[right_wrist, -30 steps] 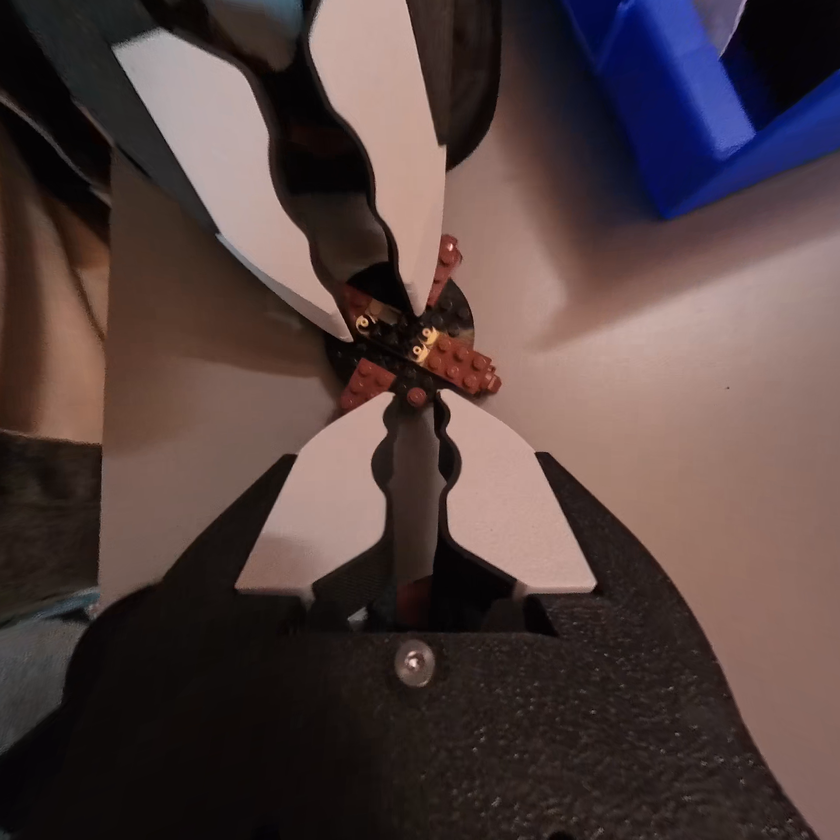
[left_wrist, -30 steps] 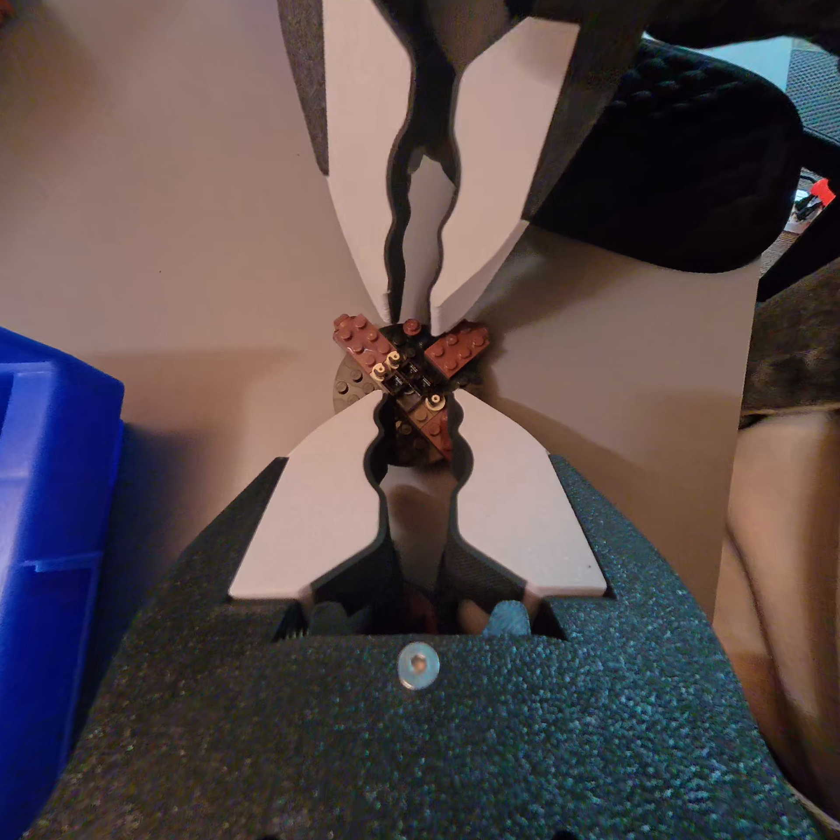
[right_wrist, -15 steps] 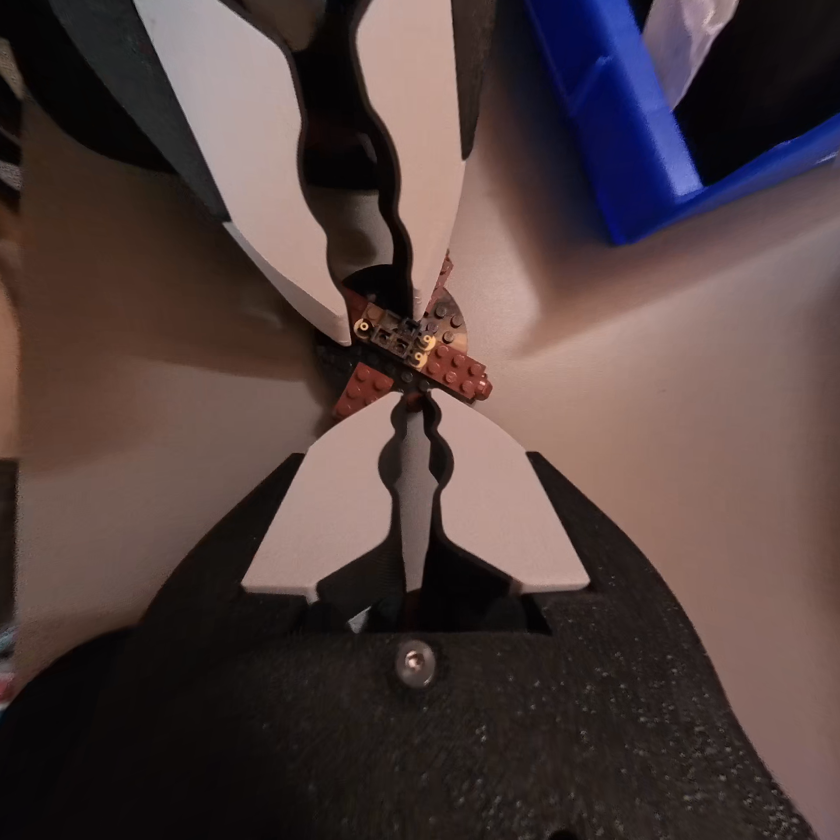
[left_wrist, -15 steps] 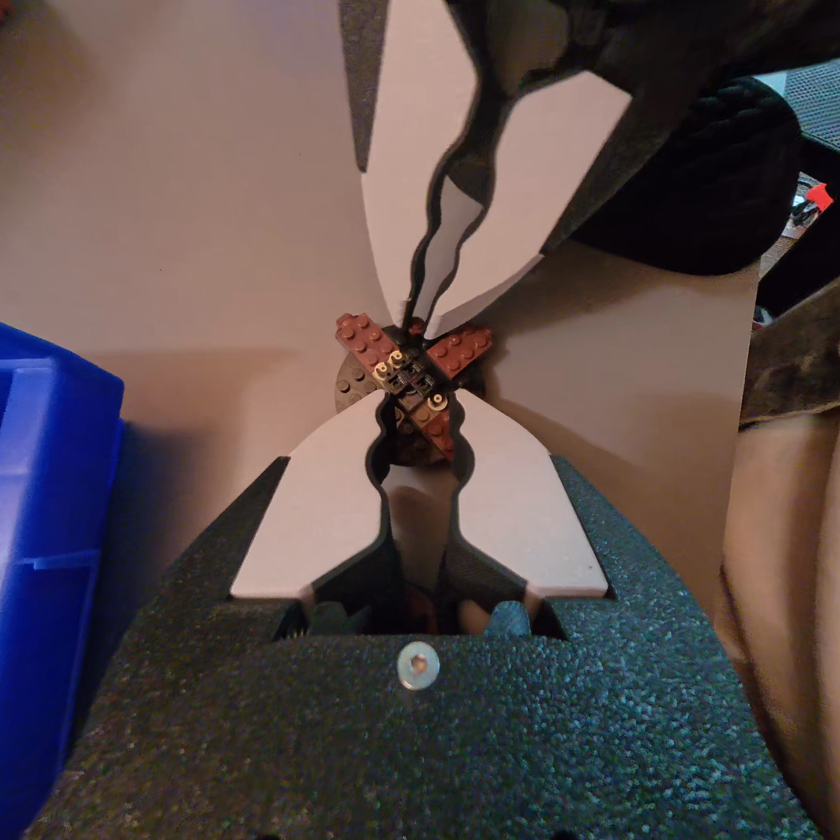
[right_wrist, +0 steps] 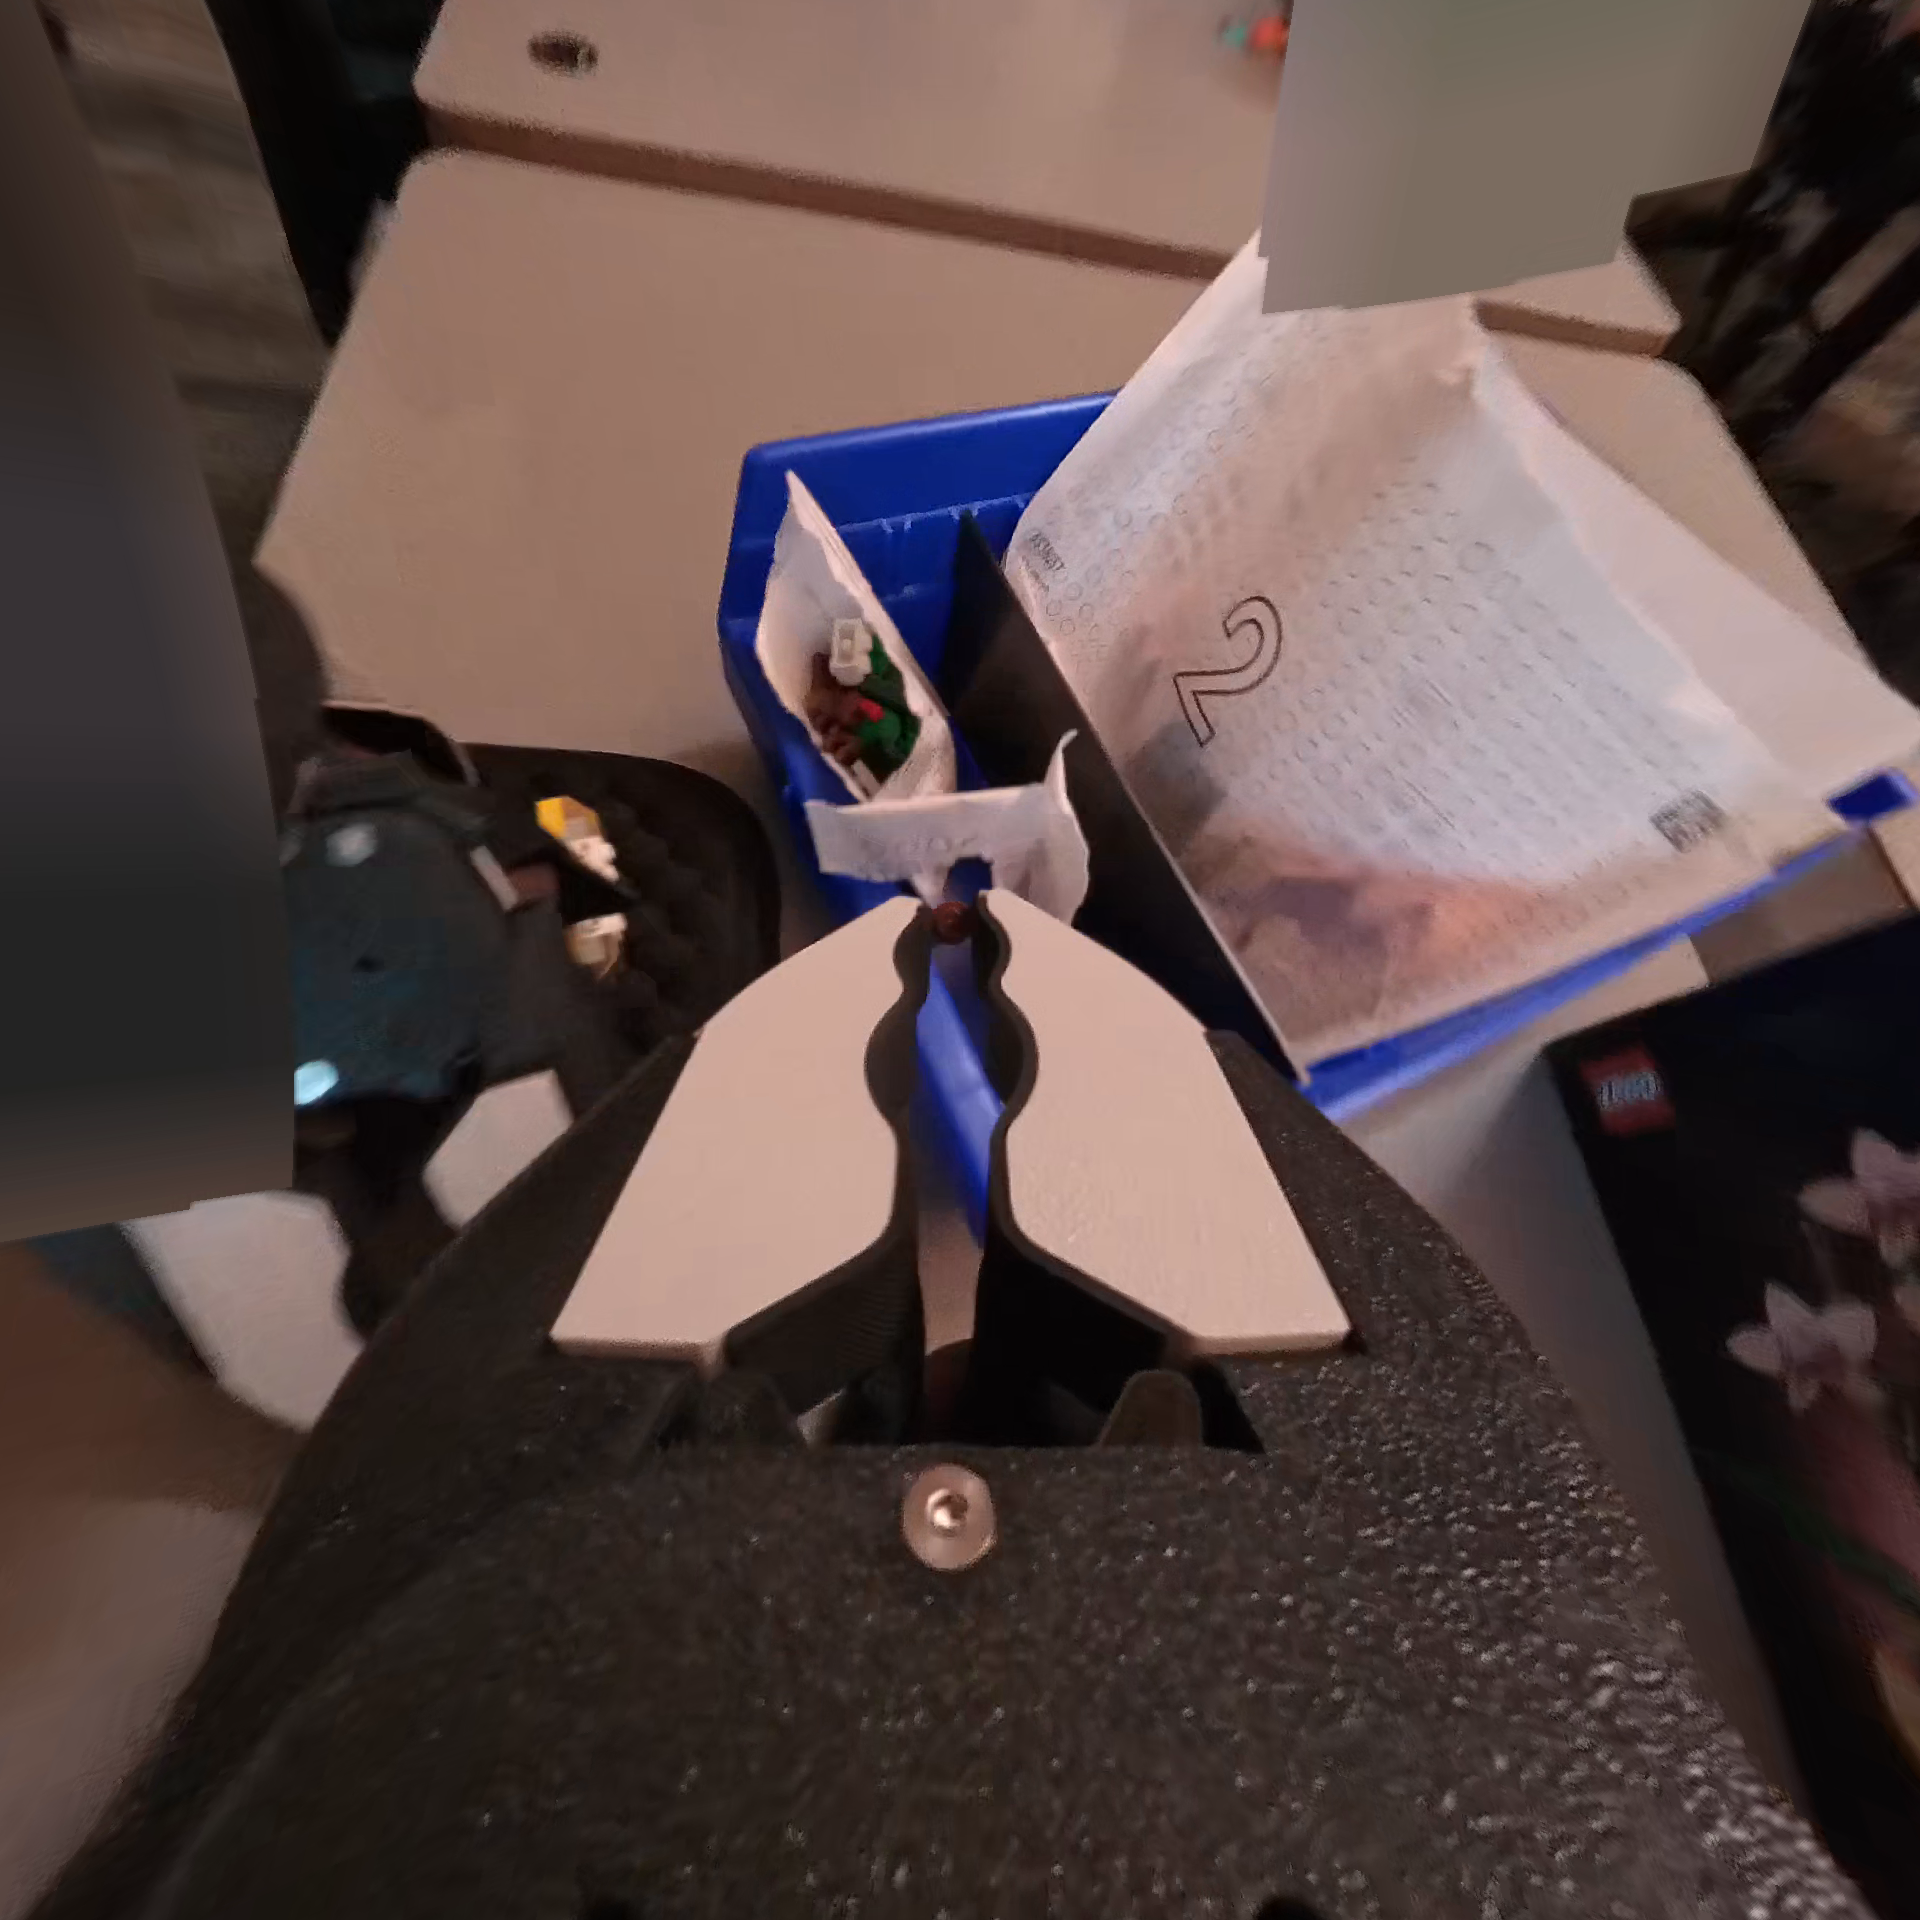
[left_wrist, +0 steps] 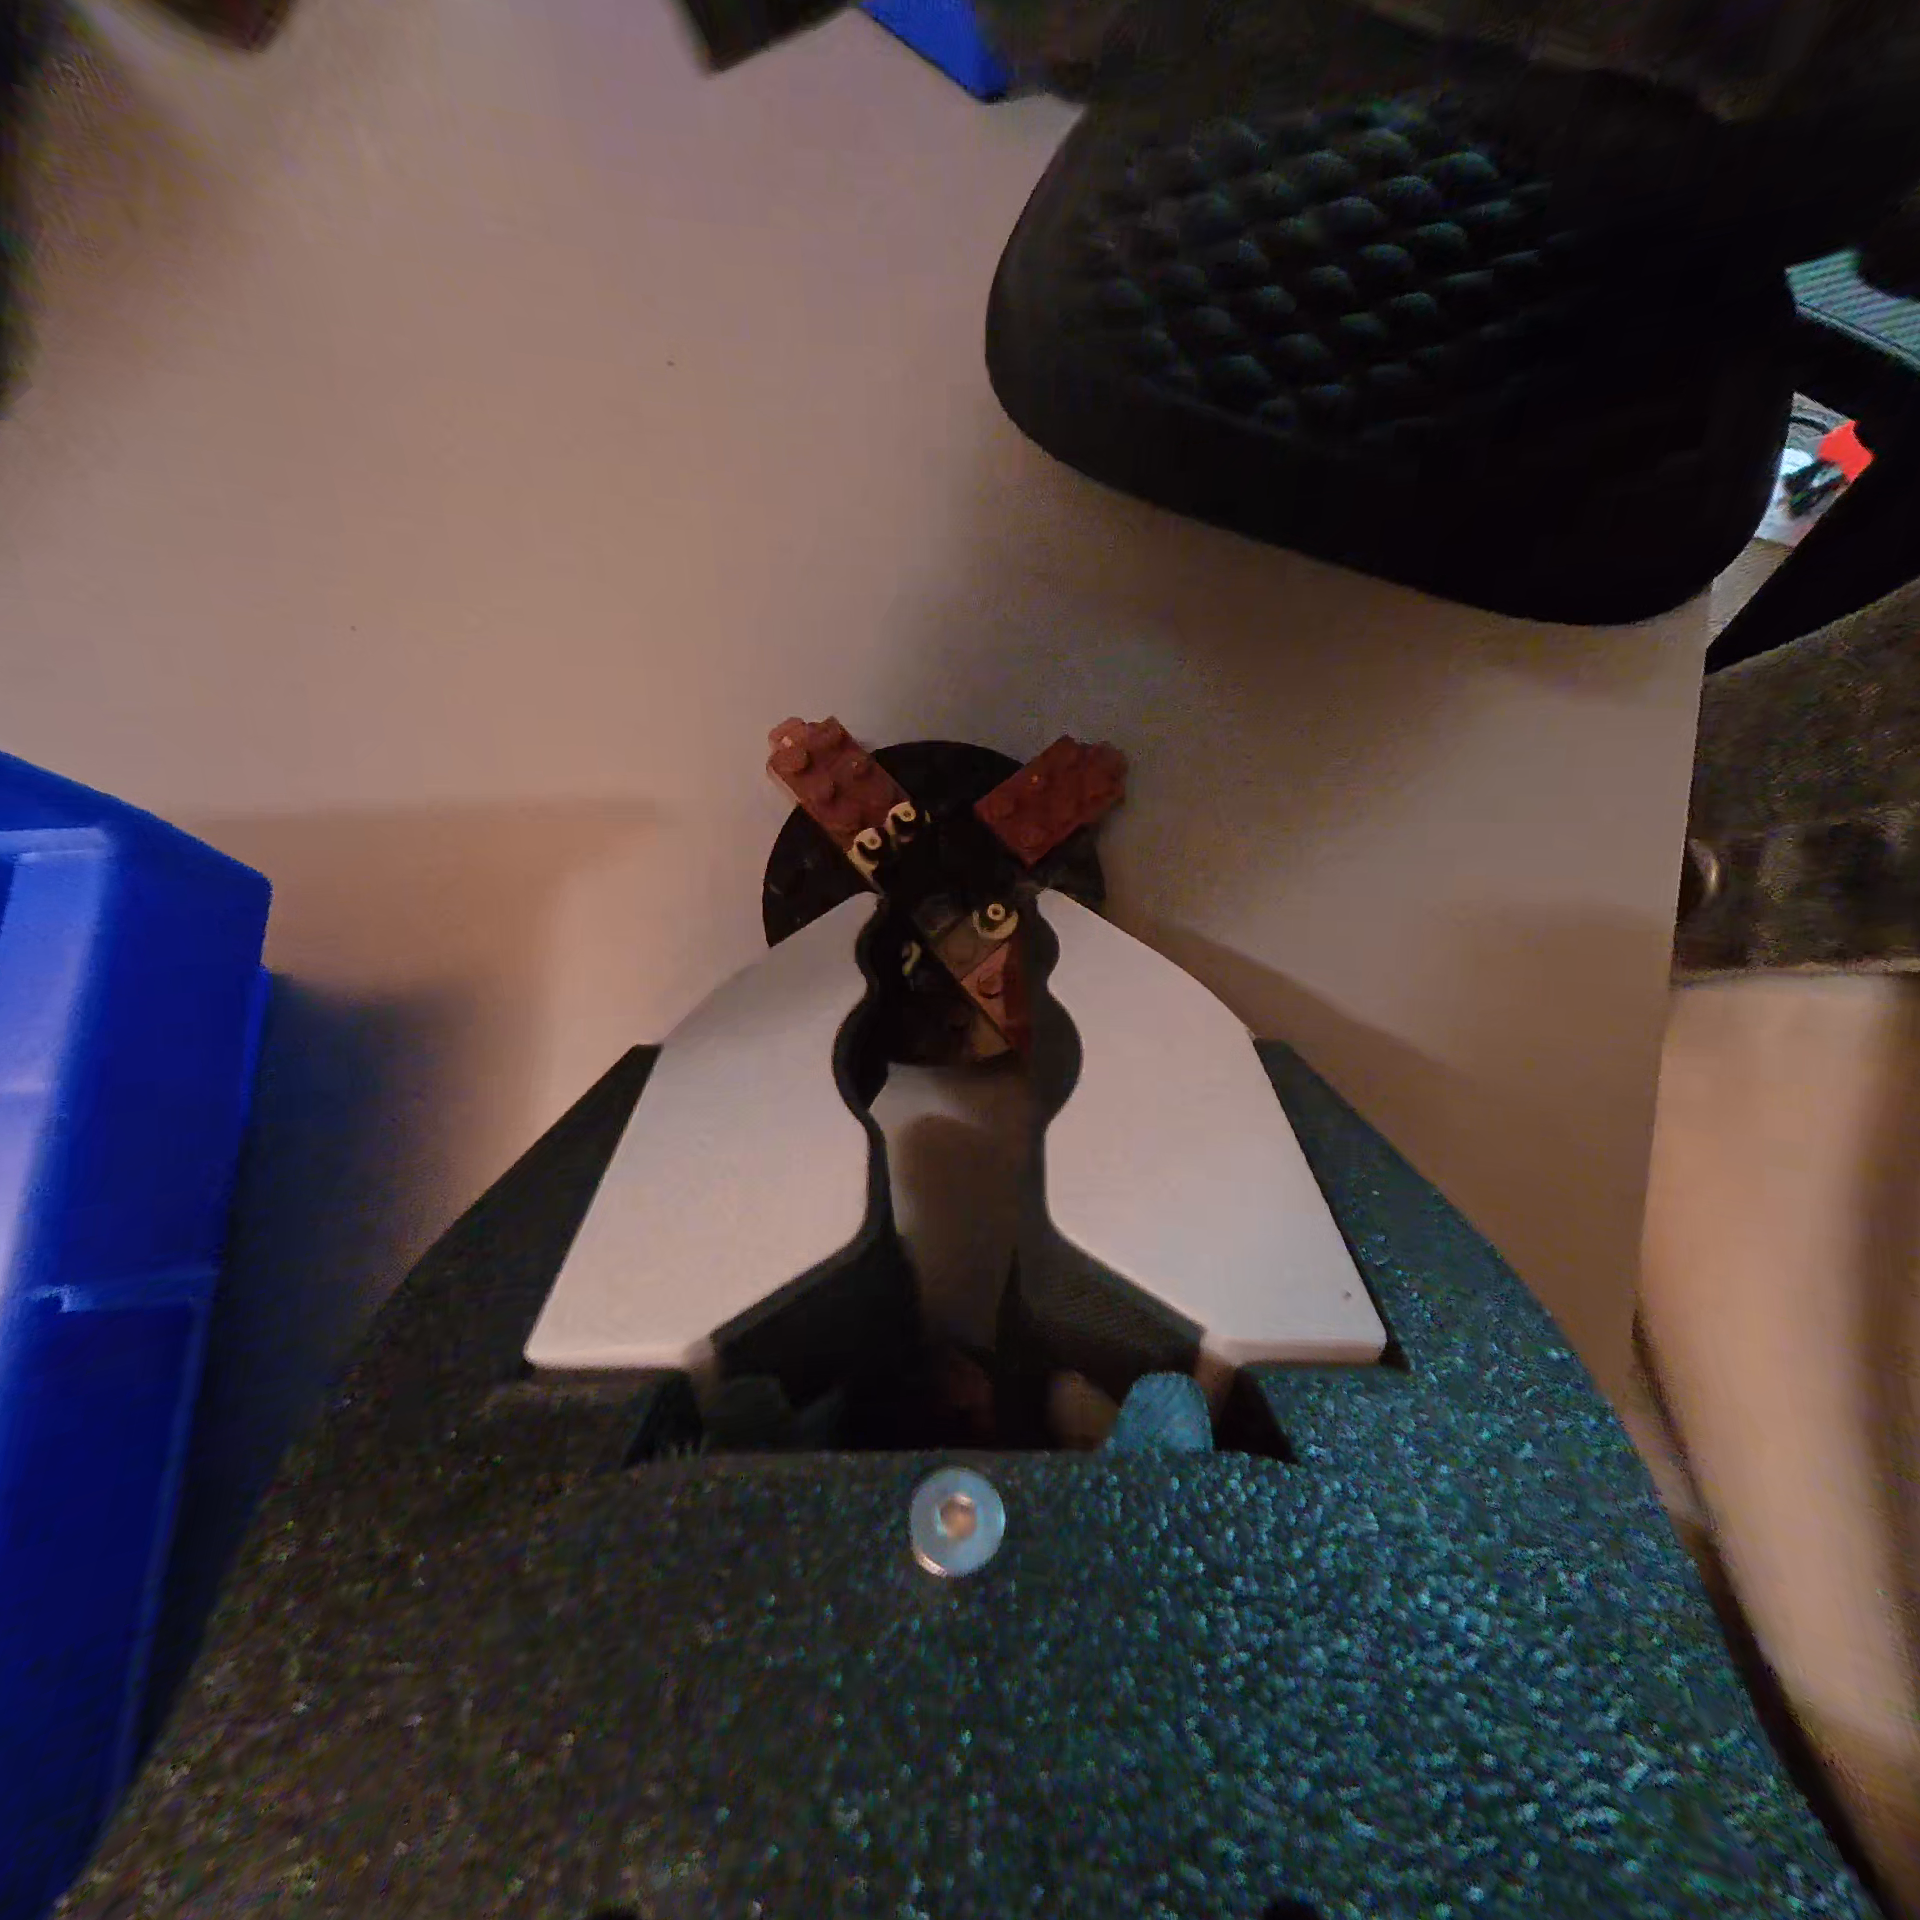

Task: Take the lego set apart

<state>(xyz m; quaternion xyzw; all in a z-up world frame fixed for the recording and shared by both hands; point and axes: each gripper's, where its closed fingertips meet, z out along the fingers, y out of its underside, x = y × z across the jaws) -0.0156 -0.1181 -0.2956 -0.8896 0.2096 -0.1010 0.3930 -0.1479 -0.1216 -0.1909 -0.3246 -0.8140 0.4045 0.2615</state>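
L gripper fingers part-closed, clamped on near edge of lego set: black round base w/ reddish-brown plates crossed on top, resting on pale surface, blue bin at left. R gripper lifted well away, fingers nearly together, pinching small reddish-brown round stud at tips. Beyond R tips: blue bin w/ white paper bags; black lego box at right.
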